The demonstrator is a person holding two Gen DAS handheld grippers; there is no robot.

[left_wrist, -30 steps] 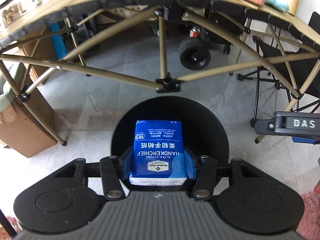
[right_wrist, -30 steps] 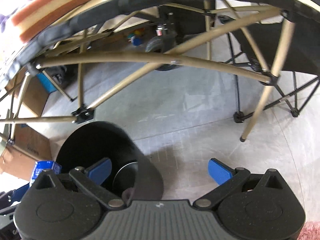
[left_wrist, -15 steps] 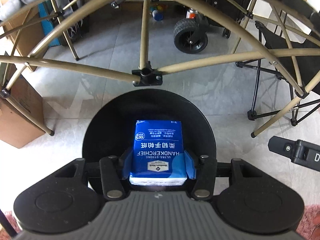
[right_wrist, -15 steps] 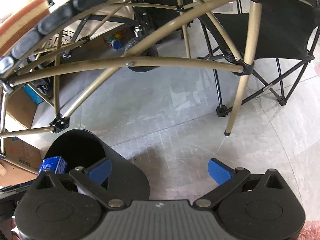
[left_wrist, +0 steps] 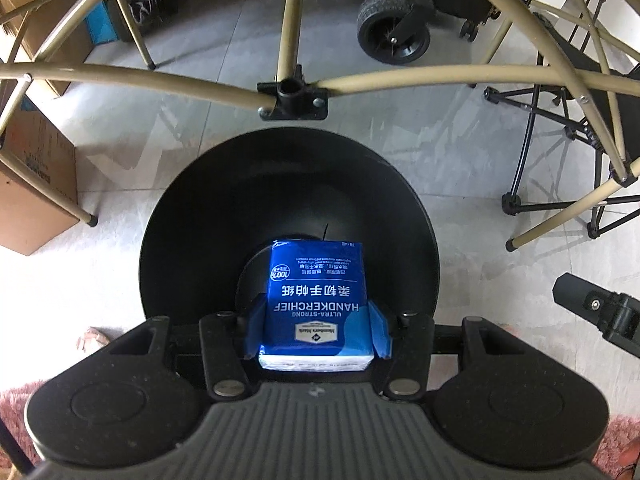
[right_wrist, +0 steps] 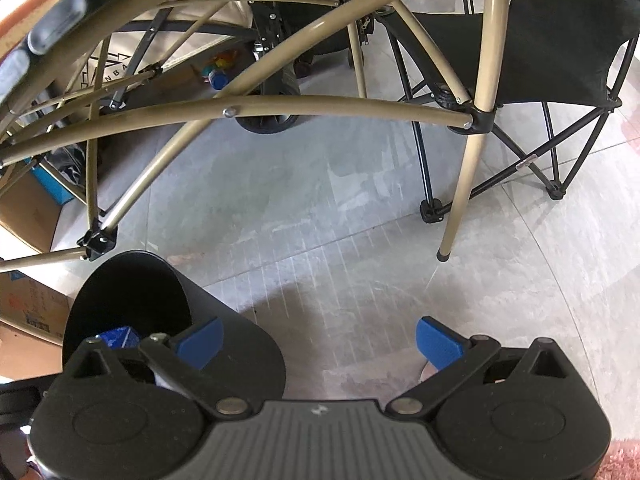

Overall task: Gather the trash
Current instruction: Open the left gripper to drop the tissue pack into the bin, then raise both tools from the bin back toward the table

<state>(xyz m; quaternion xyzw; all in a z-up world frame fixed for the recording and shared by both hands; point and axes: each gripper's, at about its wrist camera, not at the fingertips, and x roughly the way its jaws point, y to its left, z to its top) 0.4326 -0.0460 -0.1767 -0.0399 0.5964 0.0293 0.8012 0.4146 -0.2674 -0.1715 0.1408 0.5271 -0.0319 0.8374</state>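
Observation:
My left gripper [left_wrist: 316, 332] is shut on a blue handkerchief tissue pack [left_wrist: 316, 300] and holds it over the open mouth of a round black trash bin [left_wrist: 288, 184] on the floor. In the right wrist view the same bin [right_wrist: 132, 300] stands at the lower left, with the blue pack [right_wrist: 118, 336] showing at its mouth. My right gripper [right_wrist: 316, 340] is open and empty, to the right of the bin above the grey tiled floor.
Tan folding-table legs and crossbars [left_wrist: 292, 92] arch just beyond the bin. Cardboard boxes [left_wrist: 36, 184] stand at the left. A black wheel [left_wrist: 394, 28] and a folding chair frame [right_wrist: 520, 152] lie beyond. The other gripper's body [left_wrist: 600, 316] shows at the right.
Both grippers have dropped lower under the table. The bin's mouth has grown larger beneath the tissue pack. The left gripper stays shut on the pack and the right stays open.

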